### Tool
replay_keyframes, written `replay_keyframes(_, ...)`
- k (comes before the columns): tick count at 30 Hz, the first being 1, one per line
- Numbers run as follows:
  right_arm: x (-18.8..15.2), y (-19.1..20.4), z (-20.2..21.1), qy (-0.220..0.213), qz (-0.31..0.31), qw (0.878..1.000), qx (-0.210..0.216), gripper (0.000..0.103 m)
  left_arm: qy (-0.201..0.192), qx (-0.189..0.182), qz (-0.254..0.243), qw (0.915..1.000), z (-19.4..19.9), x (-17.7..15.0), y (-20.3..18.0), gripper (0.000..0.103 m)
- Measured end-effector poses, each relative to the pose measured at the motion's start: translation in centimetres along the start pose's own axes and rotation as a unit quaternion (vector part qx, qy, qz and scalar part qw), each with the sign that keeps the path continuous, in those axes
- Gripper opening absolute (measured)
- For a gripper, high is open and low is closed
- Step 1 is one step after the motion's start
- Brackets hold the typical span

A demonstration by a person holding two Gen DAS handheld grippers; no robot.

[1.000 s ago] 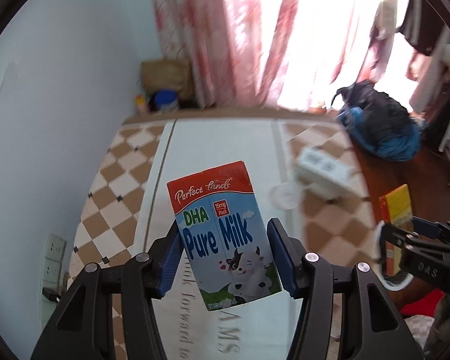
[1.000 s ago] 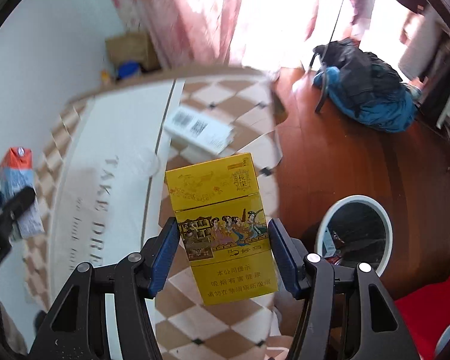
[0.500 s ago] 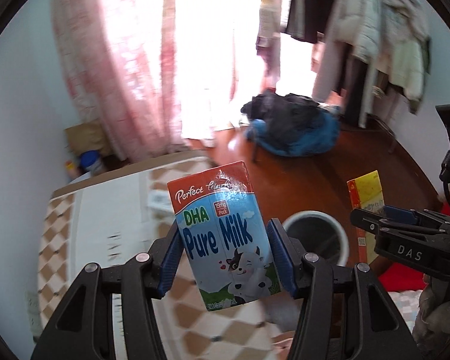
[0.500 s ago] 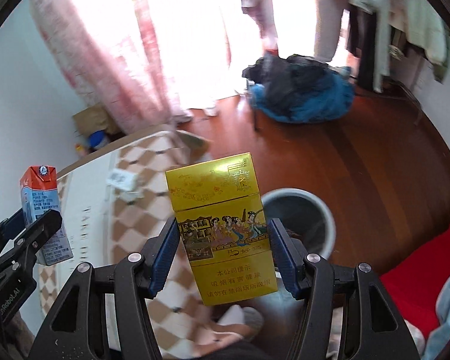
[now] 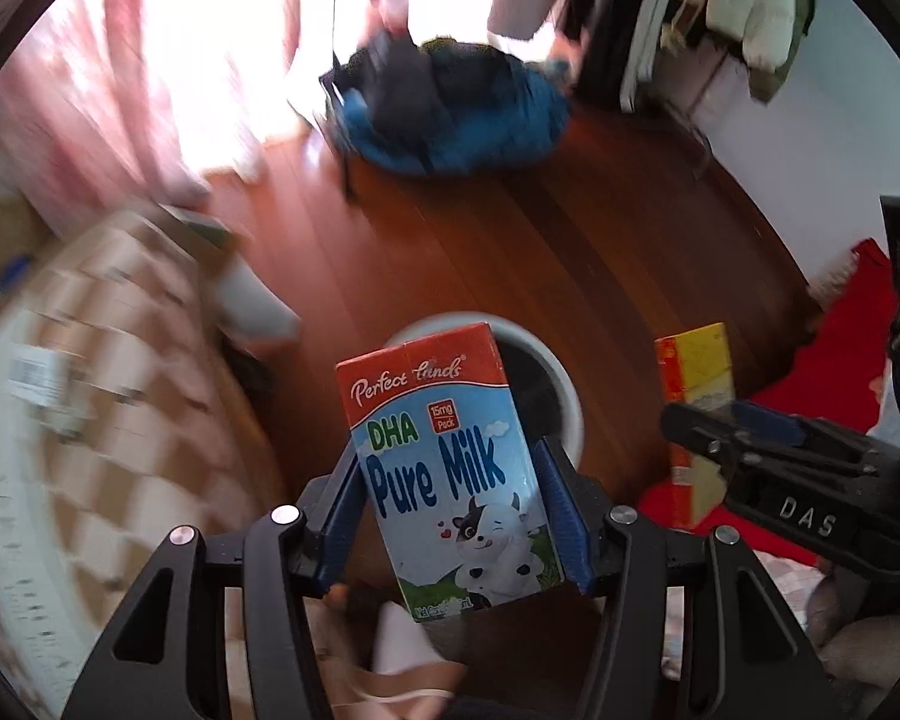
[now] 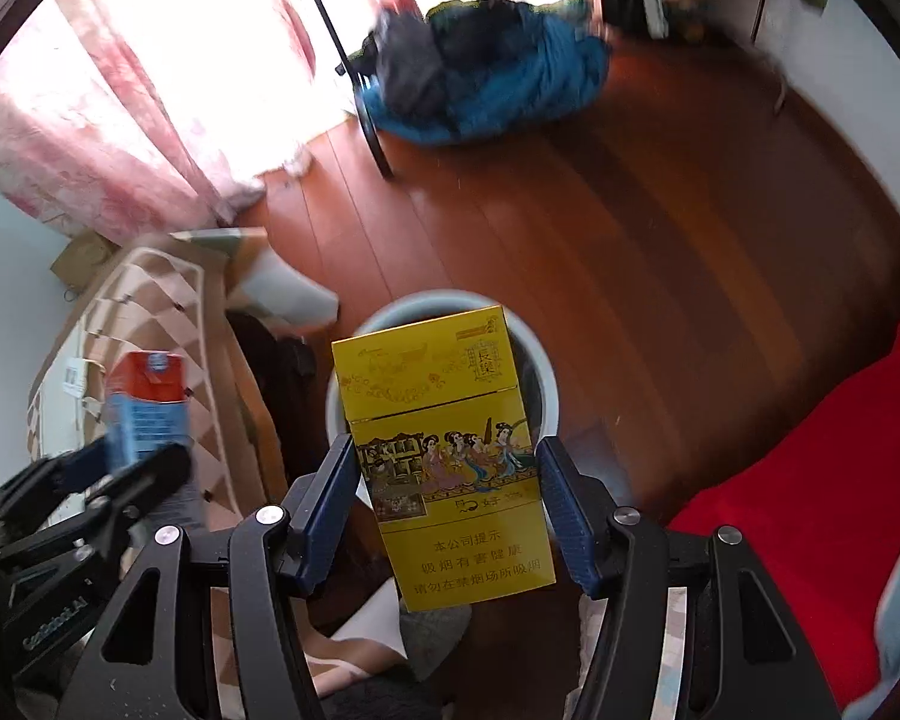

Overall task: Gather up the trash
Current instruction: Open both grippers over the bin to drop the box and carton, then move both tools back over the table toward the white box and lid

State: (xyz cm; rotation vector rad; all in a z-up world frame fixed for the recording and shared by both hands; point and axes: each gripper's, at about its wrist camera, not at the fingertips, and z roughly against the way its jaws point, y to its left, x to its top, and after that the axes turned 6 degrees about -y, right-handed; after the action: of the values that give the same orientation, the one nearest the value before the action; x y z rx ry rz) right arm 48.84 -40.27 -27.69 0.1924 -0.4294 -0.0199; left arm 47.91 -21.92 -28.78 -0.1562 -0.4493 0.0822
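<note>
Both pieces of trash are picked up and neither is dropped yet, so I judge the task a little past halfway: the carrying is nearly done and the releasing is left. The left gripper (image 5: 450,504) is closed on the milk carton (image 5: 450,462), its blue pads pressed to the carton's two narrow sides. The right gripper (image 6: 447,498) is closed the same way on the yellow cigarette pack (image 6: 444,456).

The white bin (image 6: 534,354) stands on the wooden floor (image 6: 660,252), and in each wrist view the held thing hangs right in front of its open mouth, so both seem close to being above it. What is inside the bin cannot be told, since the carton and the pack hide most of the opening. The left view is blurred at the edges. A small white box (image 5: 39,369) with a printed label lies on the checked tablecloth (image 5: 120,438) and may be trash yet to collect, though that is only a guess.

The carton is upright, slightly tilted, red on top and blue below, with a cartoon cow; its corners look square and uncrushed. The pack is a flip-top box, its lid shut, with painted figures across the middle and printed text below
</note>
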Motion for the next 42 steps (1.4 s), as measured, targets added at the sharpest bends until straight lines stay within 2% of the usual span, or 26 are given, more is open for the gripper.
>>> replay_keyframes(4, 0.3, -2.2, -4.9, 0.04, -0.016, 0.999, 0.008, 0.062, 0.068, -0.031, 0.019, 0.997, -5.8, 0.8, 0.1, 0.053)
replay_keyframes(7, 0.8, -3.3, -7.9, 0.059, -0.024, 0.998, 0.007, 0.062, 0.097, -0.028, 0.028, 0.9945, -8.8, 1.3, 0.6, 0.053)
replay_keyframes(11, 1.6, -4.0, -11.6, 0.076, -0.031, 0.997, 0.004, 0.062, 0.117, -0.015, 0.036, 0.9924, -11.5, 1.2, 1.3, 0.055)
replay_keyframes(12, 1.8, -4.2, -12.1, 0.079, -0.034, 0.996, 0.005, 0.062, 0.12, -0.012, 0.038, 0.992, -11.9, 1.2, 1.4, 0.061)
replay_keyframes(13, 2.0, -4.3, -12.7, 0.083, -0.038, 0.996, 0.006, 0.062, 0.121, -0.008, 0.039, 0.9918, -12.2, 1.2, 1.5, 0.074)
replay_keyframes(14, 2.4, -4.4, -13.5, 0.086, -0.041, 0.995, 0.011, 0.063, 0.122, -0.005, 0.041, 0.9917, -12.4, 1.3, 1.7, 0.082)
replay_keyframes(15, 2.6, -4.6, -13.9, 0.089, -0.042, 0.995, 0.012, 0.065, 0.123, -0.002, 0.044, 0.9915, -12.5, 1.3, 1.9, 0.091)
replay_keyframes(16, 2.8, -4.7, -14.2, 0.087, -0.044, 0.995, 0.011, 0.082, 0.121, 0.003, 0.046, 0.9915, -12.4, 1.3, 2.1, 0.092)
replay_keyframes(18, 3.0, -5.1, -14.6, 0.086, -0.05, 0.995, 0.013, 0.103, 0.12, 0.01, 0.049, 0.9915, -12.1, 1.1, 2.4, 0.092)
replay_keyframes(22, 2.9, -5.1, -14.1, 0.085, -0.049, 0.995, -0.007, 0.103, 0.11, 0.027, 0.048, 0.9924, -11.5, 0.7, 3.3, 0.092)
replay_keyframes(25, 2.4, -4.2, -13.4, 0.083, -0.029, 0.995, -0.038, 0.103, 0.097, 0.04, 0.049, 0.9933, -10.3, 0.4, 3.7, 0.092)
replay_keyframes(28, 2.0, -3.4, -12.0, 0.076, -0.017, 0.996, -0.049, 0.103, 0.077, 0.055, 0.051, 0.9942, -8.3, 0.1, 4.2, 0.092)
replay_keyframes(32, 2.2, -0.5, -8.4, 0.053, 0.002, 0.998, -0.034, 0.103, 0.044, 0.069, 0.066, 0.9944, -4.8, 0.3, 5.8, 0.092)
replay_keyframes(34, 2.8, 1.8, -6.5, 0.036, 0.016, 0.999, -0.02, 0.103, 0.013, 0.089, 0.08, 0.9927, -1.8, 0.8, 7.3, 0.092)
replay_keyframes(38, 4.5, 9.7, -2.5, 0.005, 0.071, 0.997, 0.028, 0.103, -0.05, 0.131, 0.125, 0.9822, 4.4, 1.4, 12.2, 0.092)
replay_keyframes(42, 4.6, 19.0, -1.3, 0.004, 0.145, 0.987, 0.064, 0.103, -0.094, 0.18, 0.175, 0.9633, 10.2, 0.3, 19.3, 0.092)
